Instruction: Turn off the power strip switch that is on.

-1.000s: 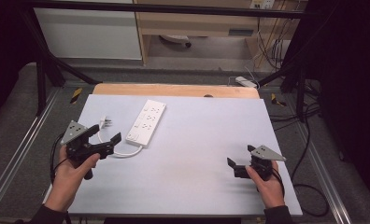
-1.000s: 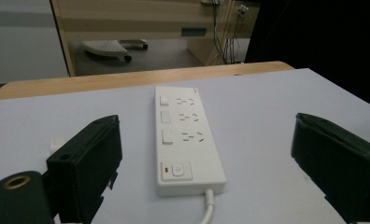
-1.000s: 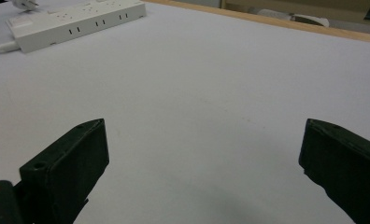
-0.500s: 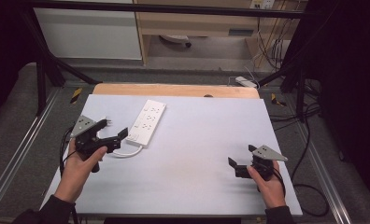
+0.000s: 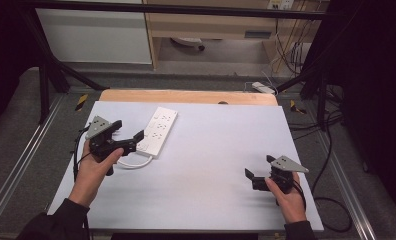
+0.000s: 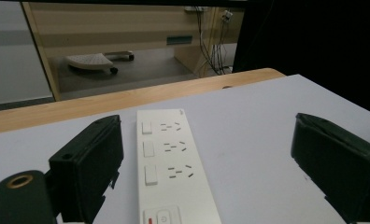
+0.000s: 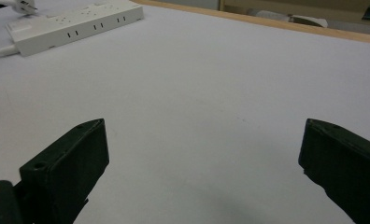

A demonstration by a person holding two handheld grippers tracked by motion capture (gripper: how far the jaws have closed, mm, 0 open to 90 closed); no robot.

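Since the left gripper [image 5: 128, 136] is spread wide with the strip [image 6: 167, 168] lying lengthwise between its jaws, nearer one jaw, centre it, lower to the table [image 5: 211, 165], then close across the strip's width. The right gripper [image 5: 251, 176] is also wide open, holding nothing, with the strip well ahead of it.

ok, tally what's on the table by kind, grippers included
White power strip: 1, with its white cord
Black grippers: 2, left gripper and right gripper, both with jaws apart
Total: 3
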